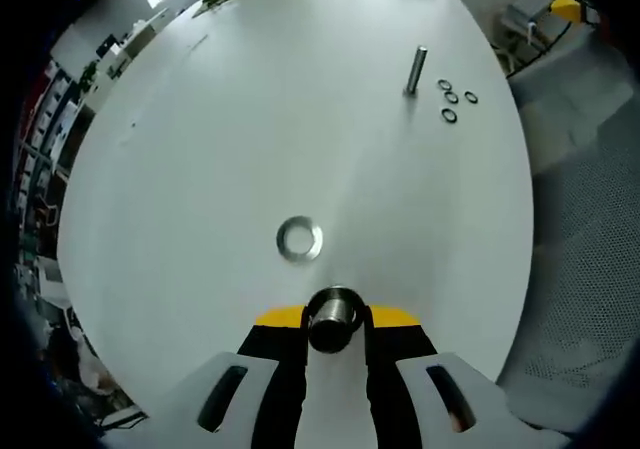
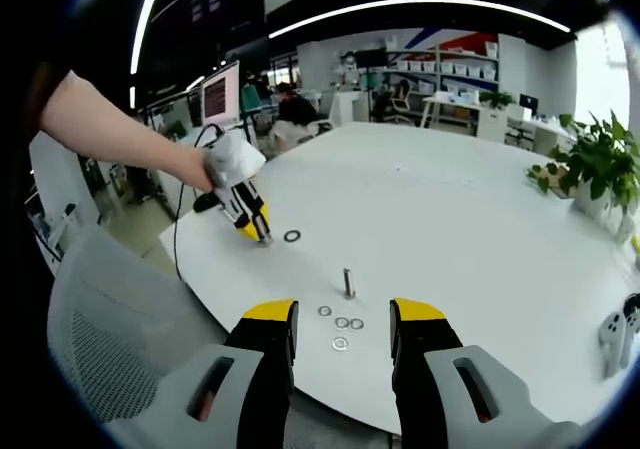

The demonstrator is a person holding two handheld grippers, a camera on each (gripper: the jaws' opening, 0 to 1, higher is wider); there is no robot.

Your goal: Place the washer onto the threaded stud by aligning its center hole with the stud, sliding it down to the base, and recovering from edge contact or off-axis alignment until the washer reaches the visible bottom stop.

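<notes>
— Where's the washer [image 1: 299,239]?

— Flat on the white table [image 1: 200,149], just ahead of the left gripper [image 1: 334,321], whose jaws are clamped on a short metal cylinder [image 1: 334,314].

— The stud [image 2: 349,283]?

— Upright near the table's edge, beside four small washers [image 2: 341,324] — just ahead of the right gripper [image 2: 340,329], jaws apart, empty.

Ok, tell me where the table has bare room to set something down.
Free: the wide stretch of table between the large washer and the potted plant. Crowded: near the edge, four small washers beside the upright stud, and around the left gripper.
</notes>
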